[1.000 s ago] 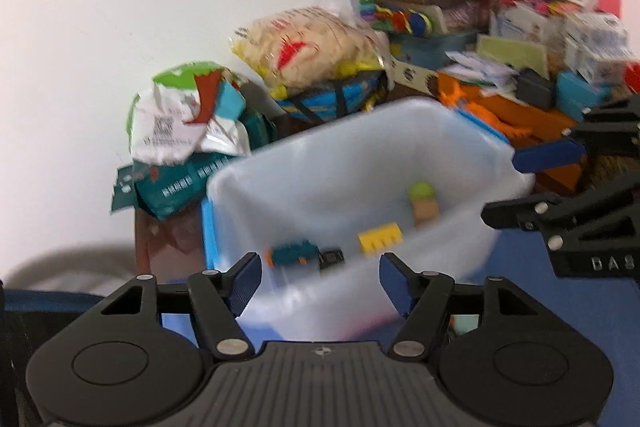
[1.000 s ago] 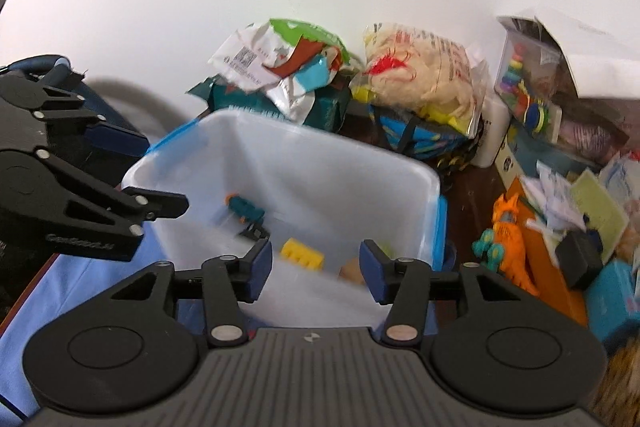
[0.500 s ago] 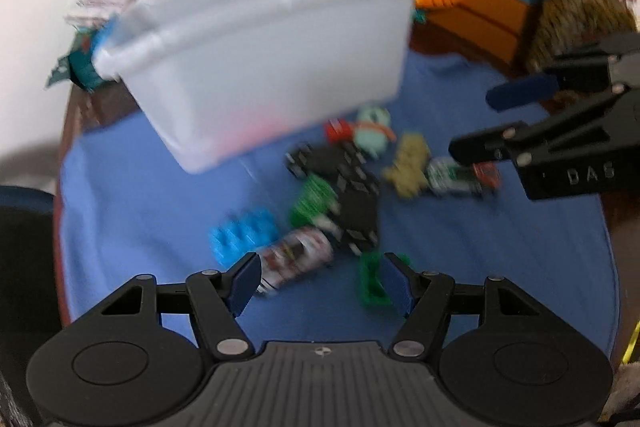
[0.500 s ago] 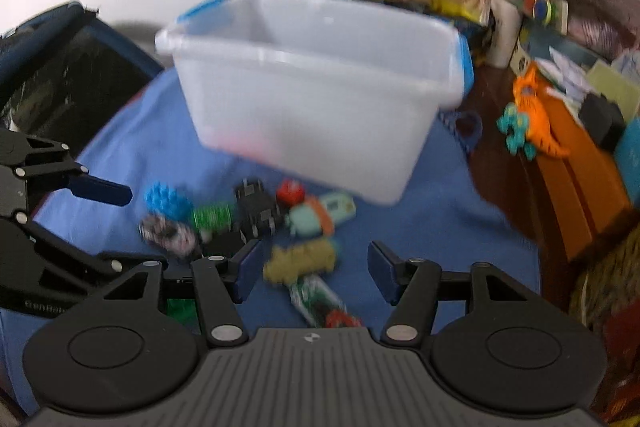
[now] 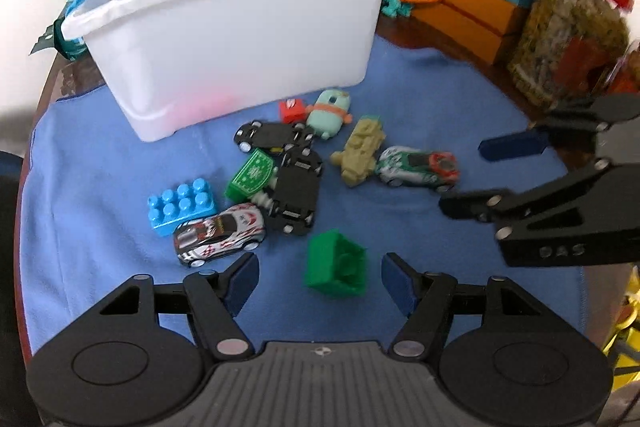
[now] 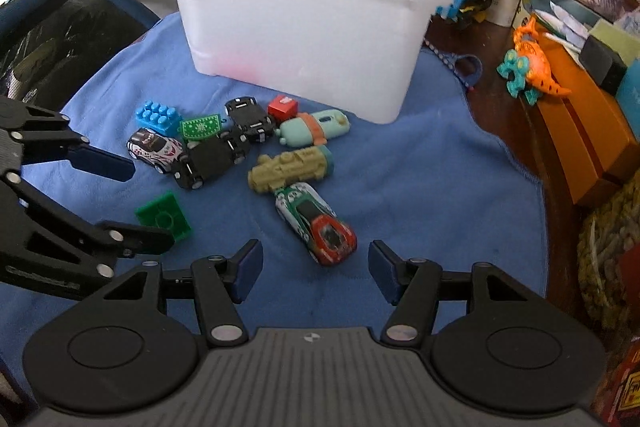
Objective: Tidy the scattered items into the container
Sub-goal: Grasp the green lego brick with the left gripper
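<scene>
Blue cloth covers the worktop before the white container. My left gripper, jaws opening and empty, frames the green brick; my right gripper brackets the toy car, wide, empty. Both look light, rigid; I'd pinch their flat sides.

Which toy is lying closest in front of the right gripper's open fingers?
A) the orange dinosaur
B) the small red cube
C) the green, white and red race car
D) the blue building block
C: the green, white and red race car lies on the blue cloth just ahead of the right gripper, nearer than any other toy.
</scene>
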Motion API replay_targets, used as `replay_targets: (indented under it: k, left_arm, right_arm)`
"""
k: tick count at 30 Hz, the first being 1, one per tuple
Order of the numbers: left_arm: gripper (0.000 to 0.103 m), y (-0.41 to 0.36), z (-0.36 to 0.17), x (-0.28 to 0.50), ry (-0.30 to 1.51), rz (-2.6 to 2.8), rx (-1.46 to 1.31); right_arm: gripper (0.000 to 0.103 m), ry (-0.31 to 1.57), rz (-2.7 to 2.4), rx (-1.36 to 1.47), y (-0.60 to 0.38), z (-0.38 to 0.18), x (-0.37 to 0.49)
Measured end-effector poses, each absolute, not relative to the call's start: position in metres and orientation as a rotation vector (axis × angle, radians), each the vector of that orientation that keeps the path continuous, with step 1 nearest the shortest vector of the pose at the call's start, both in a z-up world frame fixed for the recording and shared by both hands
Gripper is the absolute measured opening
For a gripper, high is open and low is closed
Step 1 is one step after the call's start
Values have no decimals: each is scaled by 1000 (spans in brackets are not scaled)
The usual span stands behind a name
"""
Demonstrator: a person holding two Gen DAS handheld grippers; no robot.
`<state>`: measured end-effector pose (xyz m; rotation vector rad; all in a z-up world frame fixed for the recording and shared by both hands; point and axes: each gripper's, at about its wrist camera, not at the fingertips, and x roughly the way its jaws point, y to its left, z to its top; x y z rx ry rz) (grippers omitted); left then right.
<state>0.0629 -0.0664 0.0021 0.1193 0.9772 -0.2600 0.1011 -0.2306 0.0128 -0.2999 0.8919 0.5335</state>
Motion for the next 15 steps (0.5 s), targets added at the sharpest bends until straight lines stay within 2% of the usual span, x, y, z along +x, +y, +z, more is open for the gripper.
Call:
replay_targets:
  k: [6, 7, 8, 9, 10, 11, 15]
  left_arm:
    - [70, -79, -12, 73, 998, -233, 196]
    - [65, -78, -15, 75, 1005, -226, 197]
    - [51, -77, -17, 77, 1015, -221, 187]
    - [44, -73, -19, 78, 1024, -213, 168]
    - [39, -70, -19, 78, 1028, -206, 144]
    - [36, -66, -18, 78, 1031, -199, 129]
    - [36, -57, -17, 76, 1041, -182, 115]
  right_arm:
    - [63, 846, 595, -339, -230, 11, 105]
    - [63, 839, 612, -360, -229, 9, 107]
    - [63, 839, 624, -384, -227, 6, 109]
    - [63, 837, 632, -407, -226, 2, 111]
    - [63, 835, 635, -423, -225, -1, 114]
    - [63, 834, 640, -433, -224, -3, 116]
    - [63, 804, 668, -445, -222, -9, 126]
